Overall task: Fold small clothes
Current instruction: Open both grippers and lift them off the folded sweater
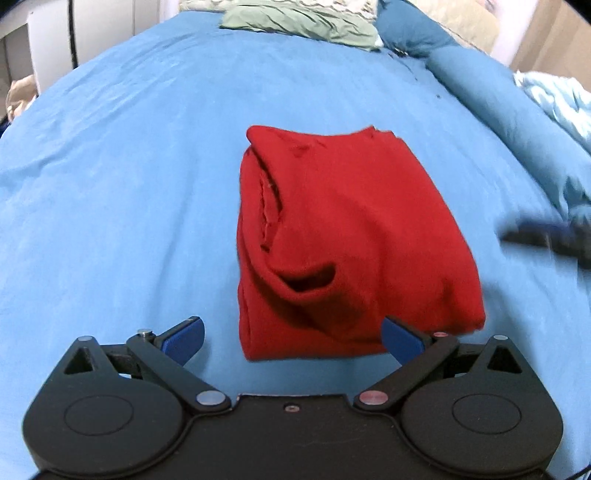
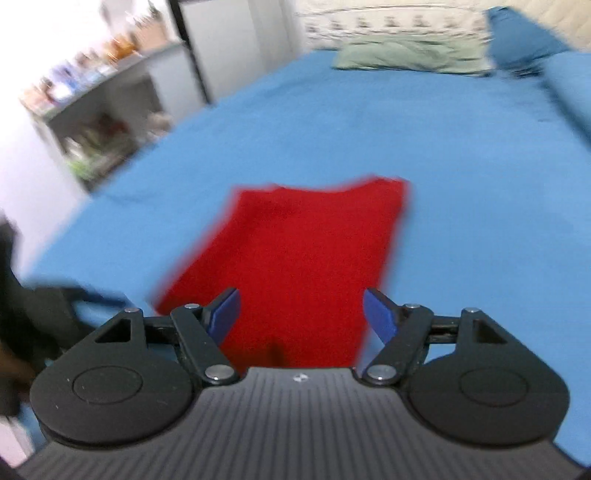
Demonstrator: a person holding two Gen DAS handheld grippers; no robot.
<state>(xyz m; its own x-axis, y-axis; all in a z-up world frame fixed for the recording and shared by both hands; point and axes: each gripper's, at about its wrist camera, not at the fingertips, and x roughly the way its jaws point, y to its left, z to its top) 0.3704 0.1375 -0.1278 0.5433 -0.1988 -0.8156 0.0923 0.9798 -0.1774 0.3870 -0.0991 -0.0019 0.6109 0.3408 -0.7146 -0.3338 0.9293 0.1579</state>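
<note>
red garment: one piece, already folded into a chunky rectangle, sitting mid-bed on the blue sheet. My guess is you parked it in the open middle so both tools can get at it from the near edge.

fold state: layers stacked, with a loose pocket gaping on the near-left side and a seam ridge up the left edge. Looks mostly done to me, maybe one tidy-up left.

left gripper: your jaws are spread wide and hold nothing; the right blue pad overlaps the garment's near edge in view, but I can't tell if it touches.

right gripper: also spread apart, empty, hanging over the near end of the cloth. That view is motion-blurred, so height is anyone's guess.

count: one red garment, two grippers, four blue pads.

further out: one green pillow at the head of the bed, darker blue bedding along the right, a cluttered shelf off to the left.
</note>
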